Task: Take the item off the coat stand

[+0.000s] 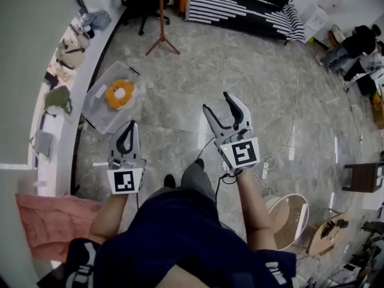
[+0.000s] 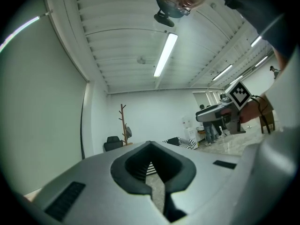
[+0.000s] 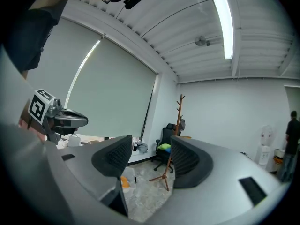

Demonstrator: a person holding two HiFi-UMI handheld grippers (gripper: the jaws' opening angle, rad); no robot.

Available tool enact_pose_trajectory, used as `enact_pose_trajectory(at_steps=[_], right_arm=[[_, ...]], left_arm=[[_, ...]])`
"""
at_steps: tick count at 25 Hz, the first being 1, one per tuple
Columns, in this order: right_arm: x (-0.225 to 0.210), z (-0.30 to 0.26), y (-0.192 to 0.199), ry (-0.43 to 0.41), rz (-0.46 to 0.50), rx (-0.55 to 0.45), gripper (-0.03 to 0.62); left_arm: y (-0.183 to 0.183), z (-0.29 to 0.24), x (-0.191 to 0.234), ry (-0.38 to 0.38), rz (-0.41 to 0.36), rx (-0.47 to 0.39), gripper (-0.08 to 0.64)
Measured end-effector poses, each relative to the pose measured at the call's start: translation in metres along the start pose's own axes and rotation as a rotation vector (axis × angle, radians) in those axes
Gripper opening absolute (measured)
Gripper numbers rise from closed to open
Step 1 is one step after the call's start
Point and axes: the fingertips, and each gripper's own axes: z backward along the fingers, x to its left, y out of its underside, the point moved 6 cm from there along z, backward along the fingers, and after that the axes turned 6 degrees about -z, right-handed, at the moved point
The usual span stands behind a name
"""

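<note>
Head view, looking steeply down at a person standing on a pale stone floor [image 1: 258, 71] with a gripper in each hand. The left gripper [image 1: 131, 126] is closed: its two jaws meet at the tips and nothing lies between them. The right gripper [image 1: 217, 102] is held slightly higher and further forward. Its jaws stand well apart and are empty; the right gripper view shows only floor and distant furniture in the gap.

The wooden coat stand [image 1: 162, 17] rises from a tripod base at the far side of the room, well apart from both grippers. A small dark item [image 3: 182, 124] hangs high on its pole, just beside the upper pegs; its kind cannot be made out.

Near the stand are a black office chair [image 1: 144, 5] and a black-and-white striped sofa [image 1: 240, 8]. To the person's left, between the stand and the left gripper, a clear plastic bin [image 1: 96, 110] on the floor holds an orange plush toy [image 1: 119, 93].
</note>
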Motion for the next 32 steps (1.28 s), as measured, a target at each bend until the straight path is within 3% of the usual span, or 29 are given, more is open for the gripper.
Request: enact_pose_trajectory(at_steps=[5,16,20,26,32], right_arm=[[-0.044,-0.050,0.008,-0.033,0.007,-0.015,0.273],[-0.231,-0.190,0.001,-0.218,-0.006,-0.061,0.273],[-0.281,-0.242,-0.009,-0.251,0.015,-0.070,0.273],[-0.321,-0.331,-0.011,-0.265,0.039,-0.092,0.273],[-0.343,-0.442,-0.025,-0.236,0.032,-0.115,0.273]], left_arm=[[0.017,-0.054,0.004,-0.025,0.005,0.011,0.023],[0.006,-0.253,-0.010,-0.212,0.003,0.033,0.023],[0.004,-0.315,-0.003,-0.245,0.010,0.037,0.023],[0.020,-0.396,0.032,-0.249,0.012,0.036,0.023],[0.046,-0.479,0.105,-0.220,0.014,0.014,0.023]])
